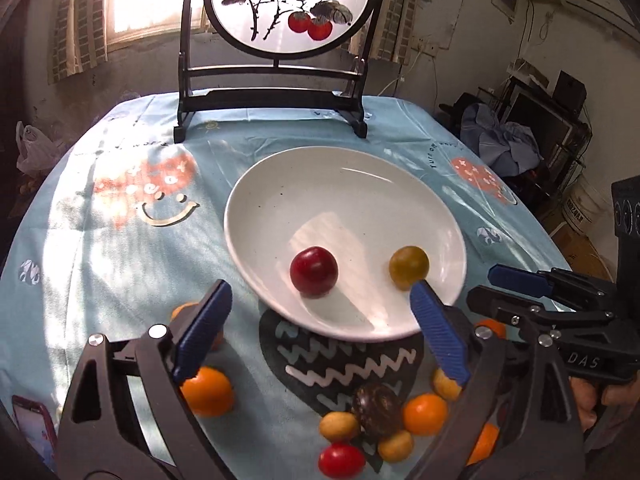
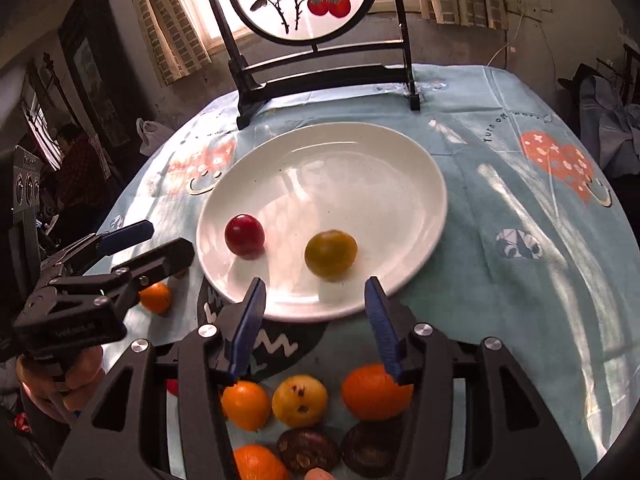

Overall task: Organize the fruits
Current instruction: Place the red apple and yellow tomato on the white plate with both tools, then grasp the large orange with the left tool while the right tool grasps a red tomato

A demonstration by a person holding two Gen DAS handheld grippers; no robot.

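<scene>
A white plate [image 1: 280, 184] [image 2: 380, 160] sits mid-table and holds a dark red fruit [image 1: 314, 270] [image 2: 245, 235] and a yellow-green fruit [image 1: 409, 267] [image 2: 330, 255]. My left gripper [image 1: 320, 292] is open and empty, just short of the plate's near rim. My right gripper [image 2: 316, 284] is open and empty, over the plate's near rim; it also shows in the left wrist view [image 1: 516, 280]. Loose fruits lie on the cloth nearer than the plate: oranges [image 1: 208, 391] [image 2: 376, 391], small yellow fruits [image 1: 339, 426] [image 2: 300, 400], dark brown fruits [image 1: 378, 403] [image 2: 308, 450] and a red tomato [image 1: 341, 460].
A black-framed round screen painted with red fruits [image 1: 288, 4] [image 2: 304, 0] stands at the table's far edge. The blue patterned cloth [image 1: 120, 240] [image 2: 520, 220] covers the round table. A red phone [image 1: 34, 428] lies at the near left. Room clutter lies beyond the table's right edge.
</scene>
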